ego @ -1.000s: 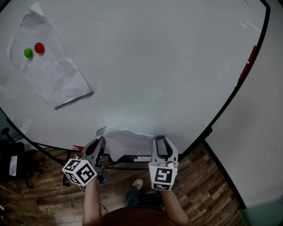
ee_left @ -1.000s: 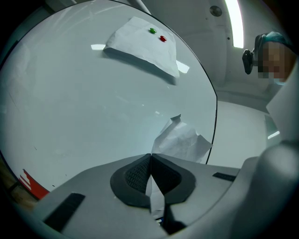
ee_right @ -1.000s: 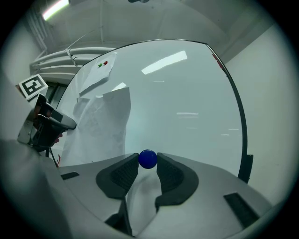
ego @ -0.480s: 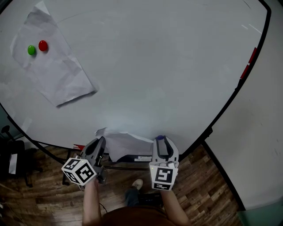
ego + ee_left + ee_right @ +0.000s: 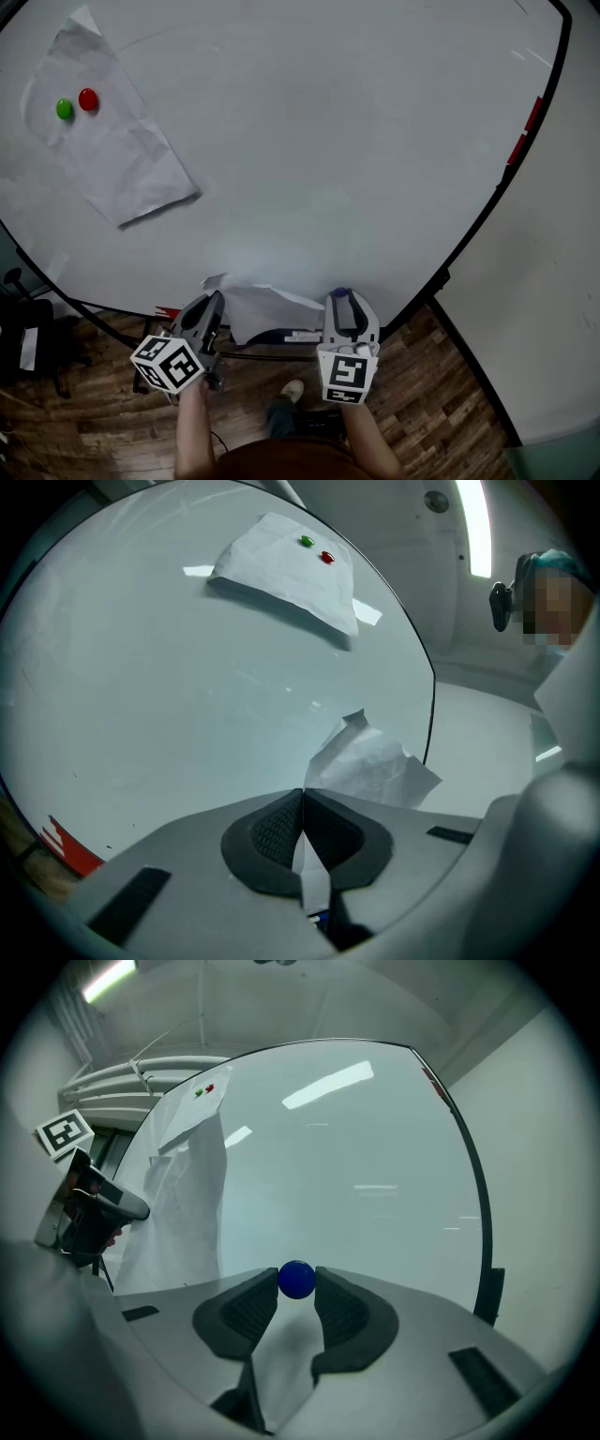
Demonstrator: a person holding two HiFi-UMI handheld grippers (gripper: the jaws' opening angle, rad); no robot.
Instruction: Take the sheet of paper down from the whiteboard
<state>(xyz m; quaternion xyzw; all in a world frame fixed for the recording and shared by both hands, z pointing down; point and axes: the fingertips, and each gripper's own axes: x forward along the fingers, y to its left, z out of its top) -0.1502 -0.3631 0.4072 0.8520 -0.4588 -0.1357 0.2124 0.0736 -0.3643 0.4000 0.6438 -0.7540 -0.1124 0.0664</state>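
Note:
A crumpled white sheet of paper (image 5: 267,309) hangs at the bottom edge of the whiteboard (image 5: 328,141), with my left gripper (image 5: 214,302) shut on its corner. In the left gripper view the sheet (image 5: 370,766) runs between the closed pads of the left gripper (image 5: 302,799). My right gripper (image 5: 339,296) is shut on a small blue magnet (image 5: 297,1280), held at the tips just off the board. A second sheet (image 5: 112,141) stays pinned at the upper left by a green magnet (image 5: 64,109) and a red magnet (image 5: 88,98).
A black frame (image 5: 487,211) borders the whiteboard, with red strips (image 5: 525,131) at its right edge. Below lie a wooden floor (image 5: 441,394) and a dark chair (image 5: 23,337) at the left. A pale wall (image 5: 562,309) stands to the right.

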